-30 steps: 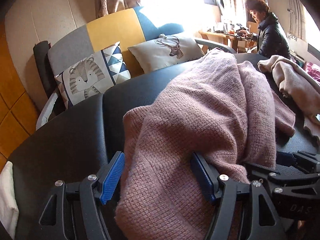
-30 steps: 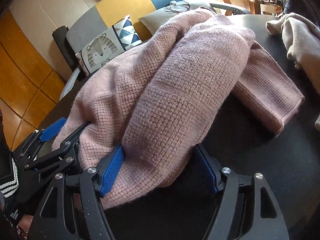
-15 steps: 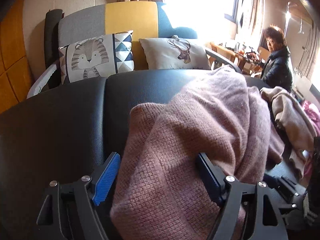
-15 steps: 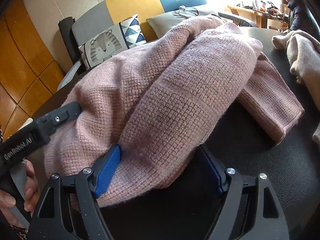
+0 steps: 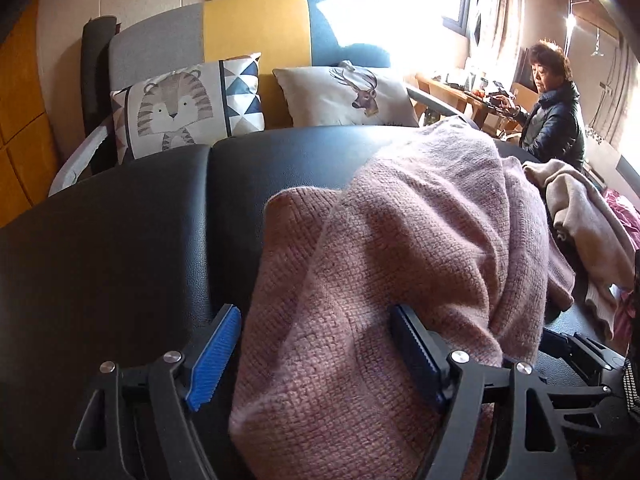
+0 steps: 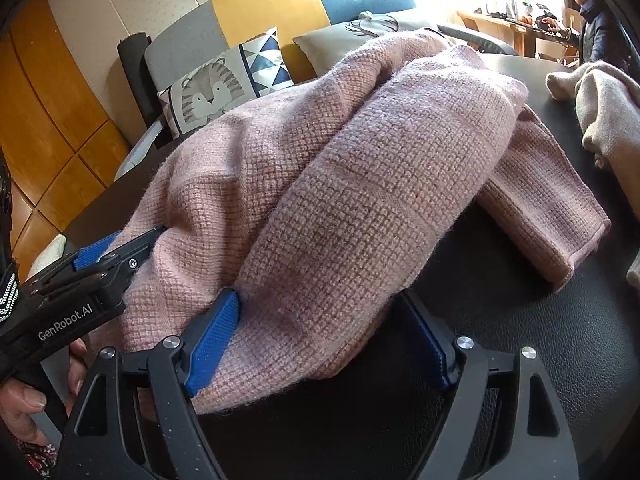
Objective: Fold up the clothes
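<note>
A pink knitted sweater (image 5: 420, 220) lies bunched in a loose roll on the black padded table (image 5: 120, 240). My left gripper (image 5: 316, 320) stands open at the roll's near left end; cloth fills the gap and only the right pad touches it. In the right wrist view the same sweater (image 6: 360, 160) rises over my right gripper (image 6: 318, 304), which is open around the near right end, its left pad against the knit and its right pad apart from it. The left gripper (image 6: 116, 252) shows there at the left, held by a hand (image 6: 24, 396).
A beige garment (image 5: 580, 208) lies on the table's far right, also in the right wrist view (image 6: 600, 112). Behind the table stands a sofa (image 5: 256, 28) with a tiger pillow (image 5: 180, 108) and a deer pillow (image 5: 348, 92). A person (image 5: 556, 120) sits at a far desk.
The left gripper's jaws have spread wider and its view has rolled level. The right gripper's jaws have widened a little. The sweater's near end has sagged onto the table.
</note>
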`<action>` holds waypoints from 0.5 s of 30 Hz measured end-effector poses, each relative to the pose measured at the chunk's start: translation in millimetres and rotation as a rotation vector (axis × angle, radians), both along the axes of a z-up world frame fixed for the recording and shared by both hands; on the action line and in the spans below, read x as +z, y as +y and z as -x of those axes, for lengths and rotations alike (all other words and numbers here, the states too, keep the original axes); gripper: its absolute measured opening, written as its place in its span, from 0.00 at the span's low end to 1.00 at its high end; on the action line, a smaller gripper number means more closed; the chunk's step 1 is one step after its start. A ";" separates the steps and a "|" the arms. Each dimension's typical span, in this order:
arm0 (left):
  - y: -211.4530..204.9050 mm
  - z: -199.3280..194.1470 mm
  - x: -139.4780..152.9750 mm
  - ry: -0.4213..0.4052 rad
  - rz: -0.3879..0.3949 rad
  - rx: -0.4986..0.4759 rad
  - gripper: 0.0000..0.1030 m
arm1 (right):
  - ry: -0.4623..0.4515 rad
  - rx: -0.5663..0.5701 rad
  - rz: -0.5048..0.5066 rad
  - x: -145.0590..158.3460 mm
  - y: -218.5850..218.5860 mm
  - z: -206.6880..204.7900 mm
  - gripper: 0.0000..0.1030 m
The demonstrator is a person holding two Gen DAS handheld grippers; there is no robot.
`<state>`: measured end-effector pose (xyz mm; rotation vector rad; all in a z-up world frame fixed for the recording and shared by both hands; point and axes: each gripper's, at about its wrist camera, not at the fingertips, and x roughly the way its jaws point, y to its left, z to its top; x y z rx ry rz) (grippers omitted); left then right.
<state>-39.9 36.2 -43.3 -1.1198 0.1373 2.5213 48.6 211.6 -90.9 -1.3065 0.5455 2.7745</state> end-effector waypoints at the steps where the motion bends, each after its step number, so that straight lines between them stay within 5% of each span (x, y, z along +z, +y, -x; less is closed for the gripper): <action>1: 1.7 -0.1 -2.7 -0.001 0.006 -0.007 0.77 | 0.001 0.000 0.000 -0.2 -0.1 -0.5 0.80; 9: -2.0 3.3 15.6 0.043 0.023 -0.014 0.77 | 0.010 -0.006 -0.008 -1.5 -4.2 0.4 0.81; 15: 6.7 7.9 0.3 0.016 0.089 -0.027 0.77 | 0.004 -0.007 -0.011 -1.4 -6.5 4.1 0.82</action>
